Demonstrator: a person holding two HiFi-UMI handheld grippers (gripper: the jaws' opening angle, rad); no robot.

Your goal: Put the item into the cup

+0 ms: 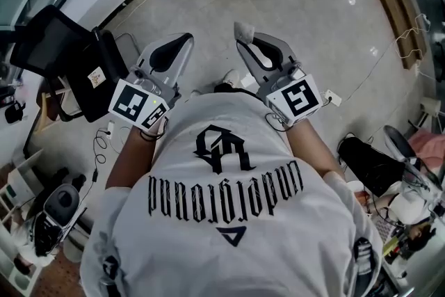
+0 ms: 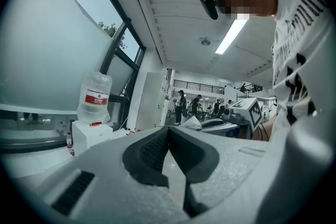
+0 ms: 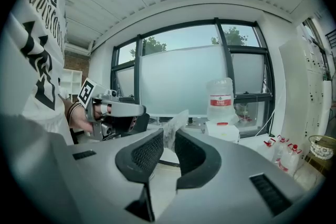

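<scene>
Crumpled translucent plastic wrapper sits pinched at the tip of my right tool; light, soft, slippery, I judge, best held by its bunched middle. My left tool is pressed together, empty.

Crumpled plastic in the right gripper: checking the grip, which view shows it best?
Right gripper view: the crumpled plastic stands pinched between the right gripper's jaws. The head view shows only a pale scrap at the tip; the left gripper view shows it small and distant.
</scene>
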